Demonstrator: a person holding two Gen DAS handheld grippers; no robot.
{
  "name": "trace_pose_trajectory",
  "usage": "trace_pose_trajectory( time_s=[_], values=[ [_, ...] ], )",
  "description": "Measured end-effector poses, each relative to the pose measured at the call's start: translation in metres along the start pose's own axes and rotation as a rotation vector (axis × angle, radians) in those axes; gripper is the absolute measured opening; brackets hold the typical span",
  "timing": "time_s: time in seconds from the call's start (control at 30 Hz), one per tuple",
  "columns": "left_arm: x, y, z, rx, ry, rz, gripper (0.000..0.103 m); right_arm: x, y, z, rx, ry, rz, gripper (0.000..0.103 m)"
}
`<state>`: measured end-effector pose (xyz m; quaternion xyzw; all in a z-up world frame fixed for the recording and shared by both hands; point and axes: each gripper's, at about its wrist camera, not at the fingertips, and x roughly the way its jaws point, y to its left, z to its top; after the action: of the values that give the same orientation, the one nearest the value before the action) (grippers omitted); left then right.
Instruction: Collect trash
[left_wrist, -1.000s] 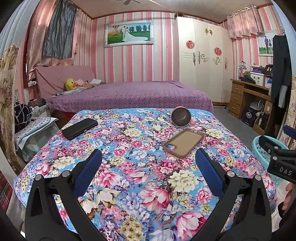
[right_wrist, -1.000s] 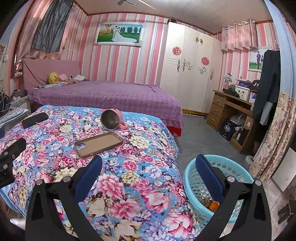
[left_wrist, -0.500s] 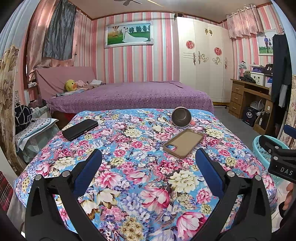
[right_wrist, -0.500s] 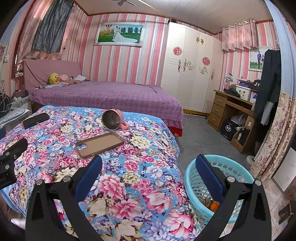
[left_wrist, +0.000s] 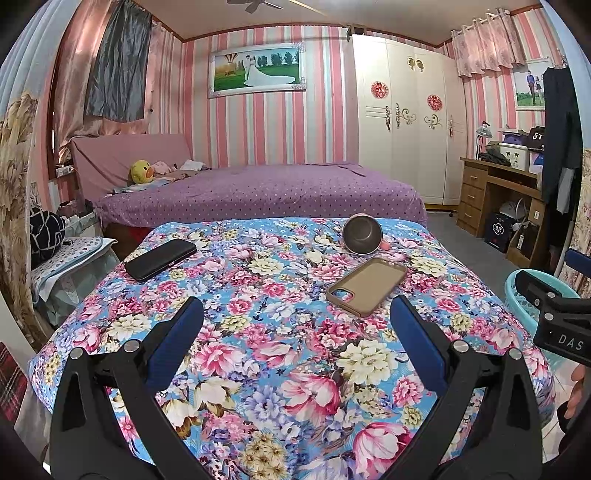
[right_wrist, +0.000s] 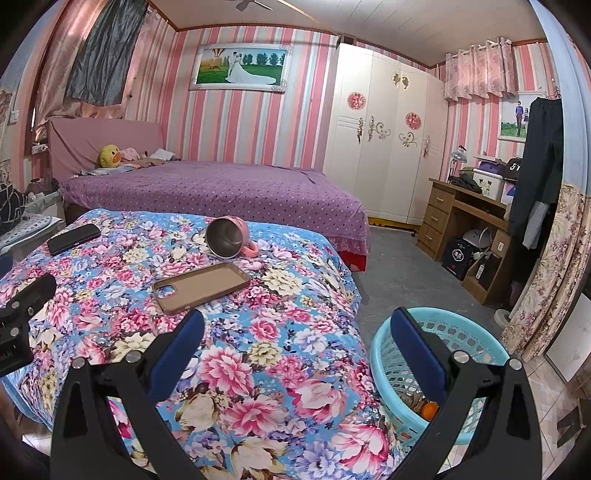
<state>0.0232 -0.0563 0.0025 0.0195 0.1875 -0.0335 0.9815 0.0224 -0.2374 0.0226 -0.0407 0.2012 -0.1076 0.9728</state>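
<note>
A turquoise plastic basket (right_wrist: 461, 339) stands on the floor at the right of the floral-covered table (right_wrist: 258, 350); an orange item (right_wrist: 429, 408) and some brown scraps lie in its bottom. Its rim (left_wrist: 524, 280) shows at the right edge of the left wrist view. My left gripper (left_wrist: 295, 325) hangs open above the near part of the floral cloth (left_wrist: 280, 332), holding nothing. My right gripper (right_wrist: 295, 328) is open too, straddling the table's right edge and the basket. No loose trash shows on the cloth.
On the cloth lie a tan phone case (left_wrist: 365, 286), a black phone (left_wrist: 160, 258) and a tipped pink metal-lined mug (right_wrist: 229, 242). A purple bed (left_wrist: 258, 192) stands behind, a wardrobe (right_wrist: 384, 147) and a wooden desk (right_wrist: 465, 229) to the right.
Both grippers have pulled back and risen very slightly; the table's items look a little farther away. Neither gripper's opening has changed.
</note>
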Motion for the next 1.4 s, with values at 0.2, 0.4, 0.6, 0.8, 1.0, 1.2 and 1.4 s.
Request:
trace_pose_trajectory(
  time_s=[0.2, 0.4, 0.6, 0.8, 1.0, 1.2, 1.4],
  values=[
    [0.0003, 0.0, 0.0, -0.001, 0.0, -0.001, 0.098, 0.0004, 0.0006, 0.0001, 0.0, 0.0, 0.001, 0.098],
    [0.001, 0.0, -0.0003, 0.0, 0.003, -0.001, 0.098, 0.0003, 0.0014, 0.0004, -0.001, -0.001, 0.001, 0.098],
    [0.0013, 0.0002, -0.0004, -0.001, 0.001, 0.0, 0.098, 0.0003, 0.0014, 0.0003, 0.0, -0.001, 0.001, 0.098],
    [0.0014, -0.0001, -0.0004, 0.0, 0.0, 0.001, 0.098, 0.0007, 0.0009, 0.0, 0.001, -0.001, 0.003, 0.098],
    [0.0019, 0.0001, -0.0006, -0.001, 0.0, 0.001, 0.098, 0.0006, 0.0009, 0.0, 0.0, -0.001, 0.002, 0.098],
    [0.0016, -0.0002, -0.0009, 0.0, 0.002, -0.001, 0.098, 0.0005, 0.001, 0.0001, 0.002, -0.001, 0.004, 0.098],
    [0.0017, -0.0004, -0.0014, 0.006, -0.002, 0.005, 0.098, 0.0006, 0.0009, 0.0, 0.002, -0.001, 0.005, 0.098]
  ],
)
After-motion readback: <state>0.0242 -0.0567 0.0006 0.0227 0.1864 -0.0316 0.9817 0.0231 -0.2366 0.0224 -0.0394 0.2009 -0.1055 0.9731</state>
